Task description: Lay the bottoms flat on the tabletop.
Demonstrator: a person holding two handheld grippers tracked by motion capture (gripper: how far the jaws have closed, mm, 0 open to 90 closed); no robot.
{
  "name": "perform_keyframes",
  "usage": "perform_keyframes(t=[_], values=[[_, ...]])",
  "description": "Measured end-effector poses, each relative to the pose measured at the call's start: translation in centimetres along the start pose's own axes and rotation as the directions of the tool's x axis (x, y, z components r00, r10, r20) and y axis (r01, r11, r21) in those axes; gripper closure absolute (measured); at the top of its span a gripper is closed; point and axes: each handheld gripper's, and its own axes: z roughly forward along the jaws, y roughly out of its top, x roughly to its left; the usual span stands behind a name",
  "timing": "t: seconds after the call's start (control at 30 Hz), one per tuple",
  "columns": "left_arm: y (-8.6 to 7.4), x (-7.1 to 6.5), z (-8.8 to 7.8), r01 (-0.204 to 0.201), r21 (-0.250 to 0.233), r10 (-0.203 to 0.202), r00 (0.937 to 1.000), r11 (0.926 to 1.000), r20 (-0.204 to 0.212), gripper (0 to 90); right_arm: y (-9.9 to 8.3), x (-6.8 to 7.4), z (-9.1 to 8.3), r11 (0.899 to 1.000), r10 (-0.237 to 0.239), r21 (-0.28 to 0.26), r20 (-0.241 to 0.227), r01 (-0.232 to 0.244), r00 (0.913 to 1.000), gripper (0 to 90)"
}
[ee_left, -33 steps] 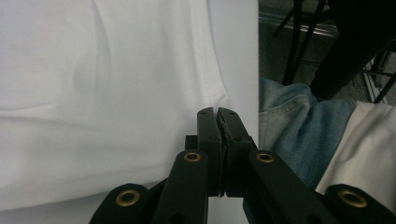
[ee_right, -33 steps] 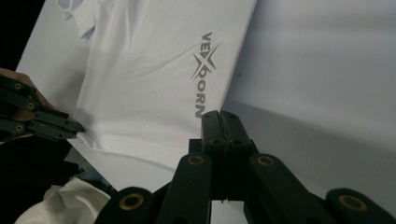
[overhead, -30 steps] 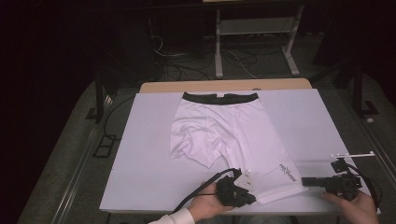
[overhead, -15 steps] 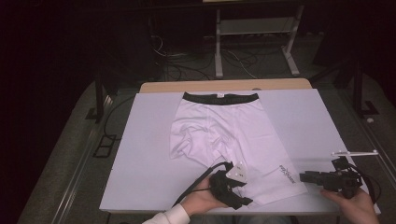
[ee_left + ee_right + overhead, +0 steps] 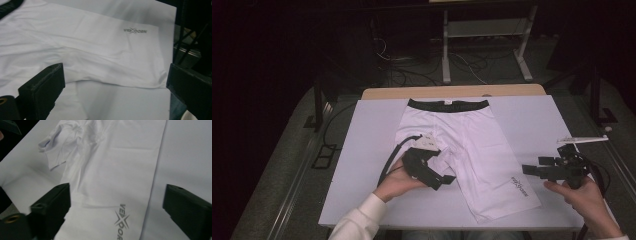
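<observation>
Shorts (image 5: 462, 150) lie on the white board (image 5: 367, 150), waistband (image 5: 448, 104) at the far edge. Logo leg is flat; the other leg is bunched up near the crotch and needs spreading. Left gripper (image 5: 443, 180) and right gripper (image 5: 528, 170) have just opened wide, holding nothing.

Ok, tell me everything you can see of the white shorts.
The shorts are white, thin, smooth-looking fabric with a black waistband at the far end. They lie flat on the white board. One leg is stretched out toward the near edge, with a grey printed logo near its hem. The other leg is bunched and creased, shorter-looking. Neither gripper holds them: the left gripper hovers over the crumpled leg, and the right gripper is beside the long leg. Both have just been opening.
</observation>
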Motion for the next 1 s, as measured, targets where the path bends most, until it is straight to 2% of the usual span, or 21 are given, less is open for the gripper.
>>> perform_keyframes(t=[0.1, 0.3, 0.47, 0.67, 0.87, 1.0], values=[[0.0, 0.9, -1.1, 0.017, -0.013, -0.017, 0.9997, 0.9998, -0.02, 0.0, 1.2, 0.4, 0.5, 0.999, -0.032, 0.006, 0.011, 0.032, 0.9994, 0.0], [-0.8, 2.4, -2.7, 0.044, -0.027, -0.046, 0.9959, 0.9987, -0.078, 0.0, 3.3, 1.2, 1.8, 0.997, -0.08, 0.019, -0.017, 0.08, 0.9967, 0.0], [-1.8, 3.4, -3.7, 0.066, -0.031, -0.069, 0.9903, 0.9974, -0.121, 0.0, 4.9, 2.7, 3.4, 0.991, -0.132, 0.004, -0.063, 0.132, 0.9893, 0.0], [-3.1, 4.5, -5.2, 0.096, -0.046, -0.102, 0.9813, 0.9943, -0.163, 0.0, 6.2, 5.0, 5.8, 0.982, -0.186, 0.016, -0.094, 0.189, 0.978, 0.0], [-4.4, 5.5, -6.5, 0.124, -0.056, -0.133, 0.9685, 0.9907, -0.211, 0.0, 7.1, 7.0, 8.2, 0.973, -0.226, 0.025, -0.12, 0.231, 0.9666, 0.0], [-5.6, 6.2, -7.0, 0.155, -0.072, -0.167, 0.9586, 0.9853, -0.23, 0.0, 7.5, 8.3, 9.8, 0.965, -0.253, 0.03, -0.143, 0.26, 0.9569, 0.0]])
